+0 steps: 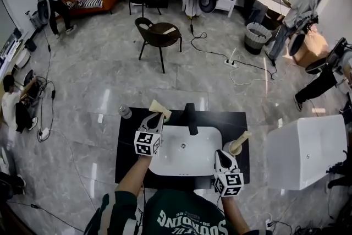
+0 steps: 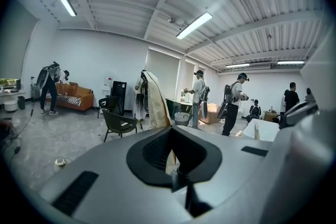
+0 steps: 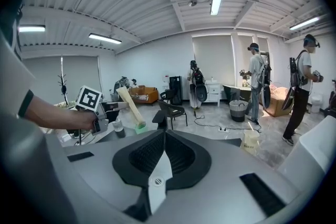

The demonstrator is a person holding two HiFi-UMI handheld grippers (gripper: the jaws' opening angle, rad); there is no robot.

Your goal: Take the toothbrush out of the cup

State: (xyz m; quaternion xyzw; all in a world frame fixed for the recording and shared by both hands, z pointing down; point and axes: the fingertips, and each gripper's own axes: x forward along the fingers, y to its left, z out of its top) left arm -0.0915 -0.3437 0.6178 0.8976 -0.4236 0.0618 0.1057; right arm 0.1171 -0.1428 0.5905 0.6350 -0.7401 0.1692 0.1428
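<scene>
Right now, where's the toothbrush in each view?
Head view: toothbrush in the left gripper, left of the faucet.
Left gripper view: centre, rising from the shut jaws.
Right gripper view: left of centre, slanting.
Shared landmark: the brown chair, in all three.

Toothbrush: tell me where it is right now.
Head view, left side: the toothbrush is clamped in the left gripper, held up just left of the faucet, well away from the cup at the right of the sink.
</scene>
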